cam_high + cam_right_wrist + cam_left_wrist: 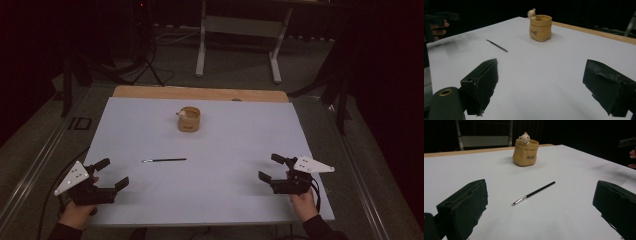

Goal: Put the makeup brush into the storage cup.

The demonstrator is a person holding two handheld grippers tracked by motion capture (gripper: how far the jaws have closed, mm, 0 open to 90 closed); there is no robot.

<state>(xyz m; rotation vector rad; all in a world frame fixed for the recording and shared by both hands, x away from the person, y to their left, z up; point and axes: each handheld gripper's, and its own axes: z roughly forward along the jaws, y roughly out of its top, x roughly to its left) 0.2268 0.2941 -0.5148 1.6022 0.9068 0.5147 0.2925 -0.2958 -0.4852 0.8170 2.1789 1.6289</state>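
Paintbrush (164, 160), thin and black, lies flat on the white table (225, 145), left of centre, touching nothing. Behind it, toward the far edge, stands a small tan pot (189, 119) shaped like a sack. Left gripper (111, 174) and right gripper (272, 168) sit near the front corners, well apart, each with jaws spread wide and holding nothing. Bare tabletop lies between them.

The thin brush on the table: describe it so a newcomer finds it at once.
Start at the white table. Nearer the person than the tan sack-shaped pot, slightly left of centre, lies the brush. It is a slim black stick with a silvery ferrule, lying flat.
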